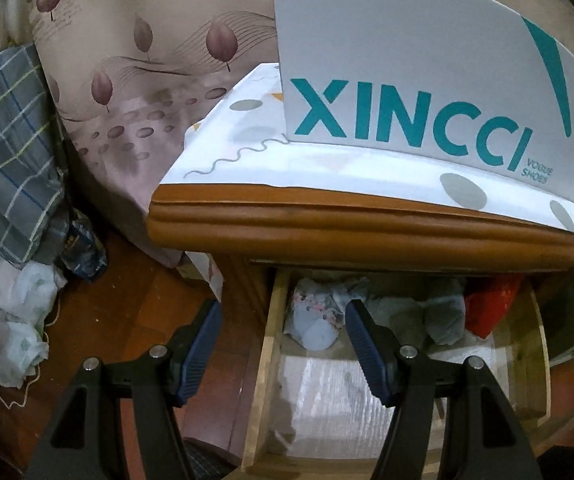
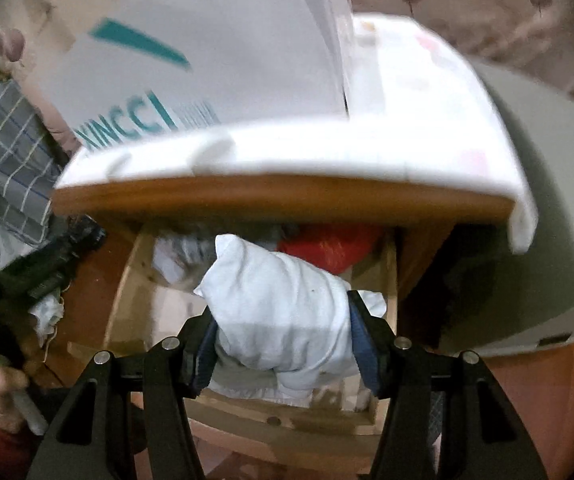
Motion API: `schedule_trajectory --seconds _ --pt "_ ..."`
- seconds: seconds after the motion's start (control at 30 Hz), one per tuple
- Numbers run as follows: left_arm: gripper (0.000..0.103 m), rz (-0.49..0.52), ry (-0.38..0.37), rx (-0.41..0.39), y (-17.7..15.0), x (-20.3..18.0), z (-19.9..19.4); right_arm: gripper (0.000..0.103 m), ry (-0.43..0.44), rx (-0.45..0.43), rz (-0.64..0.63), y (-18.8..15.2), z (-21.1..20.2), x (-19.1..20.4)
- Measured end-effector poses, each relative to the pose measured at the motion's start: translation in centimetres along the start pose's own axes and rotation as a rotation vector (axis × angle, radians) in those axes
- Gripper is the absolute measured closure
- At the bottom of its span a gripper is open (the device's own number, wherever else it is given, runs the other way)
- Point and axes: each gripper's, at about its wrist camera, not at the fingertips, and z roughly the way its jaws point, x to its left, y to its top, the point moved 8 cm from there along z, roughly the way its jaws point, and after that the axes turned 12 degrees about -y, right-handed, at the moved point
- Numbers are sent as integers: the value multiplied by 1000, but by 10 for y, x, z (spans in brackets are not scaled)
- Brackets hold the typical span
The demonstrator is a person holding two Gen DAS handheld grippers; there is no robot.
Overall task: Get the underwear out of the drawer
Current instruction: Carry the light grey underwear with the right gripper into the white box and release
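Observation:
The wooden drawer (image 1: 265, 344) of the nightstand stands pulled out. Inside lie a pale floral garment (image 1: 315, 320), a grey folded garment (image 1: 427, 316) and a red item (image 1: 491, 304). My left gripper (image 1: 283, 320) is open and holds nothing; its fingers straddle the drawer's left wall, one outside over the floor and one inside. In the right wrist view my right gripper (image 2: 283, 312) is shut on a folded white piece of underwear (image 2: 271, 288), held above the drawer (image 2: 127, 280). The red item (image 2: 327, 248) lies behind it. This view is motion-blurred.
A grey XINCCI shoe box (image 1: 407, 80) stands on the nightstand's white patterned cover (image 1: 247, 152). Left of the nightstand are a leaf-print drape (image 1: 127, 60), a plaid cloth (image 1: 7, 140), white bags (image 1: 3, 320) and a bottle (image 1: 83, 248) on the brown floor. A hand (image 2: 3, 392) shows at lower left.

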Motion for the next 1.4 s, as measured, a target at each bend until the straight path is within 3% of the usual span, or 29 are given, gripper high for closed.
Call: schedule_trajectory --seconds 0.33,0.5,0.9,1.27,1.4 --pt "37 3 -7 9 1 -1 1 48 13 -201 -88 94 -111 15" --pt "37 -11 -11 22 -1 1 3 48 -20 -252 -121 140 -127 25" --pt "37 -23 -10 28 0 6 2 48 -146 -180 -190 214 -63 47" --pt "37 -69 -13 49 -3 17 5 47 -204 -82 -215 219 0 57" --pt "37 -81 -18 62 -4 19 7 41 -203 -75 -205 215 9 57"
